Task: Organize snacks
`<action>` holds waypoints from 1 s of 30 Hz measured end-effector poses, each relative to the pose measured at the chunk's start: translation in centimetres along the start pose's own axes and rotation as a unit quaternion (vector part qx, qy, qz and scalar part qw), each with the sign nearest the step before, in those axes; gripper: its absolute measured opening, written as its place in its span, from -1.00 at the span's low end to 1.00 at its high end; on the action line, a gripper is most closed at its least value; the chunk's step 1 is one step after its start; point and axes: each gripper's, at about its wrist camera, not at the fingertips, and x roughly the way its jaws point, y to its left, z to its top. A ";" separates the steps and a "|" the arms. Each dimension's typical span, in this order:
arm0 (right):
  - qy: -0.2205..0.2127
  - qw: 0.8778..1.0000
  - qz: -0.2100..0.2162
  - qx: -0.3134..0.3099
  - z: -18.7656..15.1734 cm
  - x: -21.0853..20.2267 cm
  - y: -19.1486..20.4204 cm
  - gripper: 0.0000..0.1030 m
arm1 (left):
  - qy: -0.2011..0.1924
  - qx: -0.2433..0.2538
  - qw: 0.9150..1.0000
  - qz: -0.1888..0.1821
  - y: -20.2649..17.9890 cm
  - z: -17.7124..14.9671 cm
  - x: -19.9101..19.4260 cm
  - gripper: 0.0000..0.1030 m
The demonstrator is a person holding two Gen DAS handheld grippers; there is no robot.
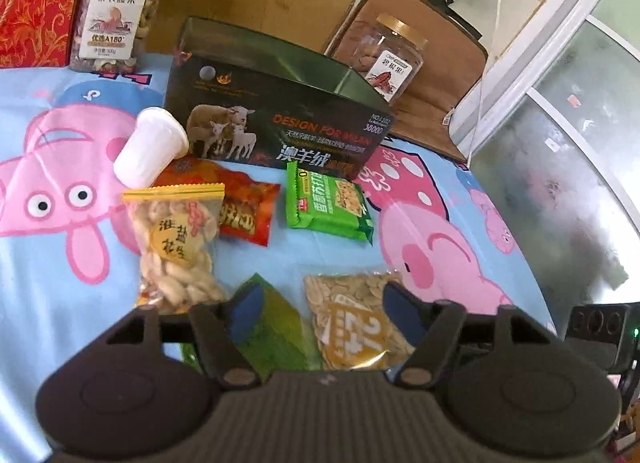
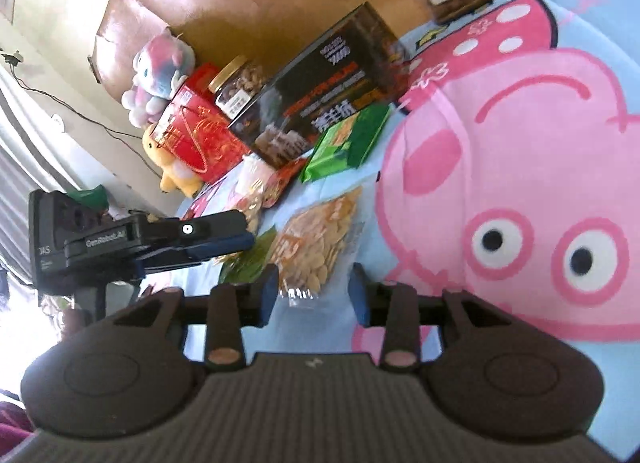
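Note:
Snack packets lie on a blue cloth with pink cartoon pigs (image 1: 60,263). My left gripper (image 1: 324,313) is open low over a green-yellow packet (image 1: 276,327) and a clear pumpkin seed packet (image 1: 352,319); both lie between its blue fingers, untouched. Further off are a peanut bag (image 1: 176,247), a red packet (image 1: 244,203) and a green cracker packet (image 1: 328,203). My right gripper (image 2: 314,297) is open, with the near clear end of the seed packet (image 2: 320,239) between its pads, which do not press it. The left gripper (image 2: 244,237) reaches in from the left.
A dark open box with sheep on it (image 1: 276,119) stands behind the packets, and a white cup (image 1: 152,147) leans against it. A nut jar (image 1: 120,11) and a red gift box (image 1: 36,3) stand at the back left. Another jar (image 1: 392,55) sits on a brown chair. Plush toys (image 2: 160,75) sit beyond.

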 end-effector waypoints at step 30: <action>-0.022 0.949 0.203 0.242 3.5 0.9 -3.6 -0.80 | -0.047 -0.057 0.990 -0.123 0.7 1.2 -2.0 -0.46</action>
